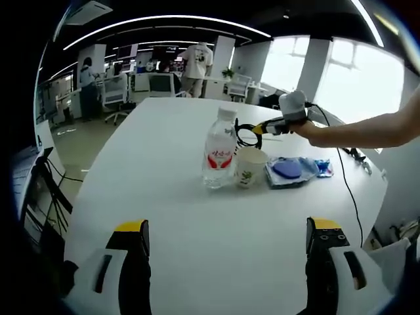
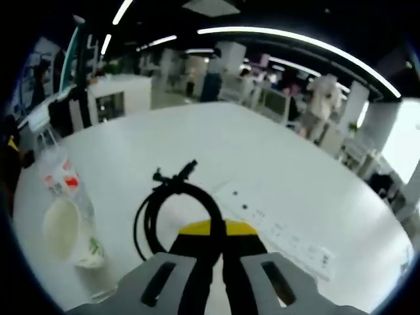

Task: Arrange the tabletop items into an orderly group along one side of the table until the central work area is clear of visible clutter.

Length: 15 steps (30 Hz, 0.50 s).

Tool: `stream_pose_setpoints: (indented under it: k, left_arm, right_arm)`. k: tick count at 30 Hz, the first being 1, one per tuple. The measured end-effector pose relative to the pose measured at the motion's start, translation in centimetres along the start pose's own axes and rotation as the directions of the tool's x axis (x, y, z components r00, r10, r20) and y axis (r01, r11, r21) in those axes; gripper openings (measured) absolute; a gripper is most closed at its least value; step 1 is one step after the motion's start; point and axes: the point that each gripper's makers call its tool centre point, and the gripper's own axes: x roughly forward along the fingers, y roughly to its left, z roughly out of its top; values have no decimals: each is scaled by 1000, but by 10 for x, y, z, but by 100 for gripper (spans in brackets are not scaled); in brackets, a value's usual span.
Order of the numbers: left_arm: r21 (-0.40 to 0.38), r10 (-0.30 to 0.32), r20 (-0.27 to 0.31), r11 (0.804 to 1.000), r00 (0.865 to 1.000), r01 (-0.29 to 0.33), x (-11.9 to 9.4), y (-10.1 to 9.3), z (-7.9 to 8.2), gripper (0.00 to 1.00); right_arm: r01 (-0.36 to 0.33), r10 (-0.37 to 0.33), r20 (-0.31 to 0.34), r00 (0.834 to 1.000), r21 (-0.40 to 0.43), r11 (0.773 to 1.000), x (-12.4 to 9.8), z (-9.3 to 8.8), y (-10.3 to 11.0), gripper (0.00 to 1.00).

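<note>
Right gripper [image 2: 216,239] closed on the coiled cable [image 2: 176,213], bottle [image 1: 220,149] and cup [image 1: 250,167] just beside; left gripper [image 1: 226,246] open, well back.

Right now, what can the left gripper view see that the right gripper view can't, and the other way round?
The left gripper view alone has the blue pouch and the person's arm holding the right gripper over the table. The right gripper view alone has the white power strip, and shows its gripper shut on the black cable. Both share the water bottle, paper cup, cable and white table.
</note>
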Motion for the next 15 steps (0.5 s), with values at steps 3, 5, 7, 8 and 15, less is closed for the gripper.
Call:
stream_pose_setpoints:
  k: [3, 5, 7, 8, 15]
  left_arm:
    - [0, 2, 4, 1000, 1000, -2, 0, 0, 2, 100]
    - [1, 0, 8, 1000, 1000, 0, 0, -1, 3, 100]
    - [3, -4, 6, 1000, 1000, 4, 1, -2, 3, 100]
    - [4, -5, 5, 1000, 1000, 5, 1, -3, 3, 100]
    - [14, -19, 11, 1000, 1000, 19, 4, -10, 7, 100]
  right_arm:
    - [14, -14, 29, 999, 18, 1000, -8, 7, -9, 0]
    - [24, -25, 42, 999, 24, 999, -13, 11, -15, 0]
    - [38, -39, 50, 998, 23, 999, -17, 11, -21, 0]
    - [43, -44, 53, 998, 25, 999, -19, 12, -23, 0]
    - [67, -71, 77, 995, 45, 997, -31, 12, -38, 0]
